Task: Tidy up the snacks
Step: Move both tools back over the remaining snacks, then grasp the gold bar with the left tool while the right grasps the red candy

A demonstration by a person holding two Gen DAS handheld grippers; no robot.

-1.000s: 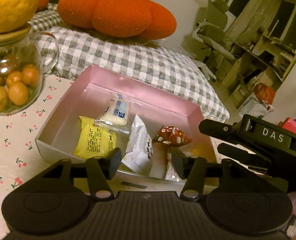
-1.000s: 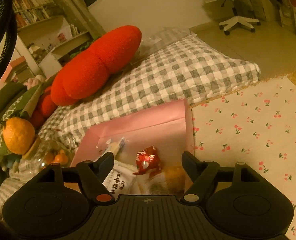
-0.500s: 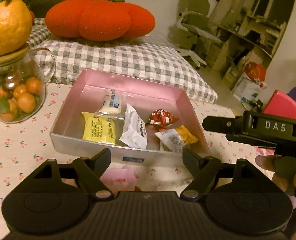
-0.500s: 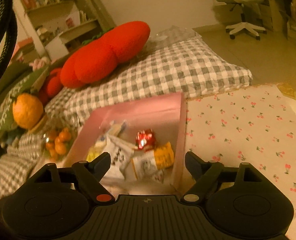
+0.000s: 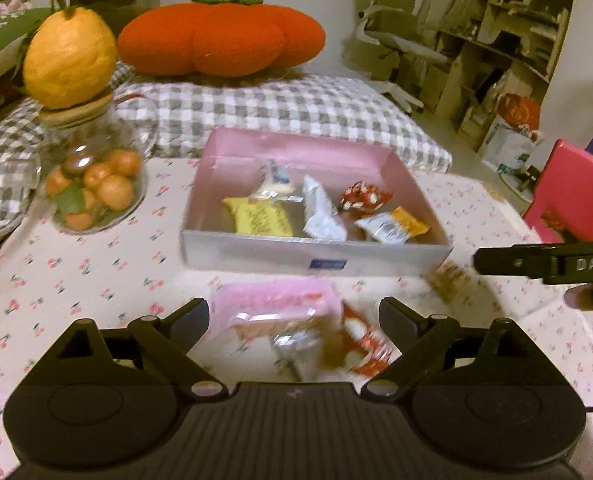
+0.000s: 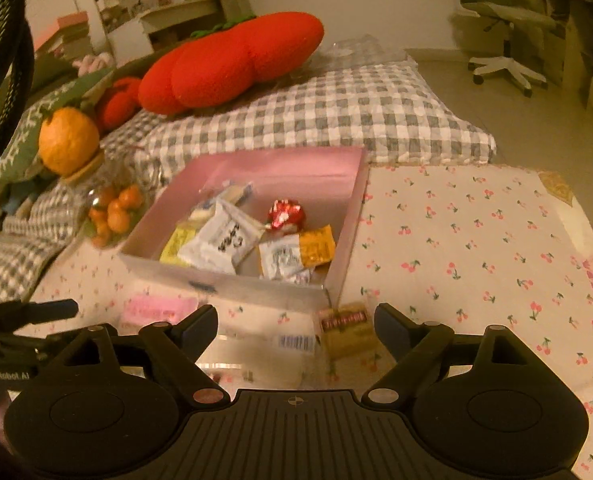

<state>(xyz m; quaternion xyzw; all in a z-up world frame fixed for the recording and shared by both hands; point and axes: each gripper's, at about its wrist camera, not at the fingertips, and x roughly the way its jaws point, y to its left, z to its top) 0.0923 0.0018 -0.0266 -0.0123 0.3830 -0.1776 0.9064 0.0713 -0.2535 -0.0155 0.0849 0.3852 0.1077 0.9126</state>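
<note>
We hold both the left claw point(image 5: 294, 314) and right claw point(image 6: 295, 322) spread, empty, just opened, above loose snacks point(image 5: 296, 332) near the worktop's front edge, ready for the pink box point(image 5: 308, 148)

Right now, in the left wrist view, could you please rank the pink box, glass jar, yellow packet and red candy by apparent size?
1. pink box
2. glass jar
3. yellow packet
4. red candy

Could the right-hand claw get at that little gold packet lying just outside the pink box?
Probably yes. The gold packet lies loose on the cloth just ahead of the right gripper, whose jaws stand open and empty. Only the pink box corner sits close behind it.
</note>
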